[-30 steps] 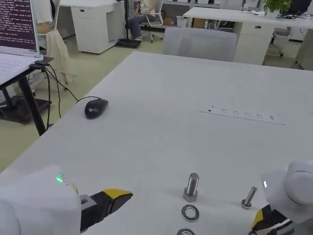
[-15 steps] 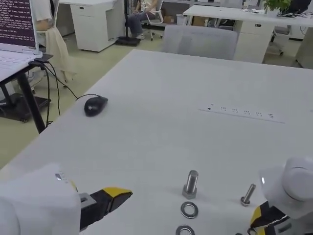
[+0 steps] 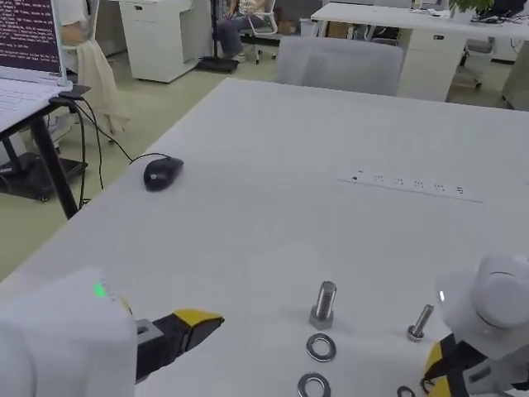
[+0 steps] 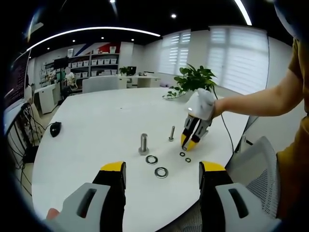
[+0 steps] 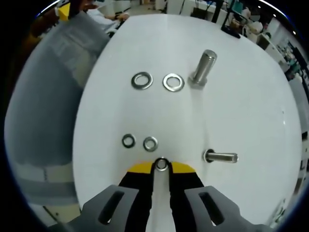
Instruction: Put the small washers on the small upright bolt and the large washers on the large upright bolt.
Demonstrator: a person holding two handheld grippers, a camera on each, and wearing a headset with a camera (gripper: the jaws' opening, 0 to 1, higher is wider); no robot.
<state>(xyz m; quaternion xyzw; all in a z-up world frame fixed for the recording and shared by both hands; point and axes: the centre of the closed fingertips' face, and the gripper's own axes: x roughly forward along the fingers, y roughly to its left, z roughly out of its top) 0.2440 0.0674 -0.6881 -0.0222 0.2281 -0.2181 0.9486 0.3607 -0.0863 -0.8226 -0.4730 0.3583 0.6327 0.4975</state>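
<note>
The large bolt [image 3: 324, 302] and the small bolt [image 3: 420, 322] stand upright on the white table [image 3: 273, 190]. In front of the large bolt lie two large washers [image 5: 142, 80] [image 5: 173, 82]. Two small washers [image 5: 128, 140] [image 5: 150, 143] lie on the table just ahead of my right gripper [image 5: 161, 167]. It is shut on a third small washer [image 5: 161, 164], pinched at its yellow tips, close to the small bolt [image 5: 222, 156]. My left gripper [image 4: 163, 167] stands open with nothing in it, back from the large washers [image 4: 161, 172]. It sits at the head view's lower left [image 3: 194, 324].
A black mouse [image 3: 163, 172] with its cable lies at the table's left. A power strip [image 3: 409, 187] is set into the tabletop farther back. A grey chair [image 3: 339, 66] stands at the far edge. A laptop [image 3: 29, 50] sits on a stand to the left.
The head camera has tipped slightly downward, so the washers show more fully. Both grippers keep about the same places beside the bolts.
</note>
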